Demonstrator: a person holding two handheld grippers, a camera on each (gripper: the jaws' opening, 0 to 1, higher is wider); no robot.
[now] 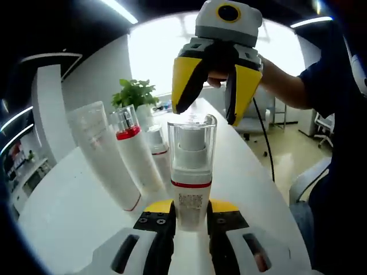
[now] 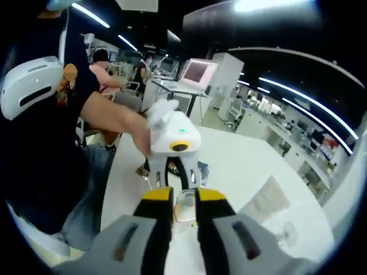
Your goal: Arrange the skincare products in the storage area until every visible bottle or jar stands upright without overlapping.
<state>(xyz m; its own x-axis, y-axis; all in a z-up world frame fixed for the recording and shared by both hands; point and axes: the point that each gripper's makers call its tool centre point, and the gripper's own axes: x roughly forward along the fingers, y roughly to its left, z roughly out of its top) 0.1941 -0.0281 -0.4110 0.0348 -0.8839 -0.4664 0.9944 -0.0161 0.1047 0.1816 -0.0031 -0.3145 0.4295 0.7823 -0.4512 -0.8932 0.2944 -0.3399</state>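
Clamped between the left gripper's [image 1: 191, 220] jaws, a clear-capped bottle [image 1: 192, 166] stands upright mid-desk [image 1: 69, 200]; the right gripper [image 1: 215, 97] hovers spread above its cap, three bottles [image 1: 129, 157] alongside.

right claw [image 2: 184, 201] above clear cap [image 2: 184, 207] | left claw [image 2: 178, 172] beyond

Left tongs [image 1: 191, 220] clamped low; right tongs [image 1: 215, 106] spread overhead.
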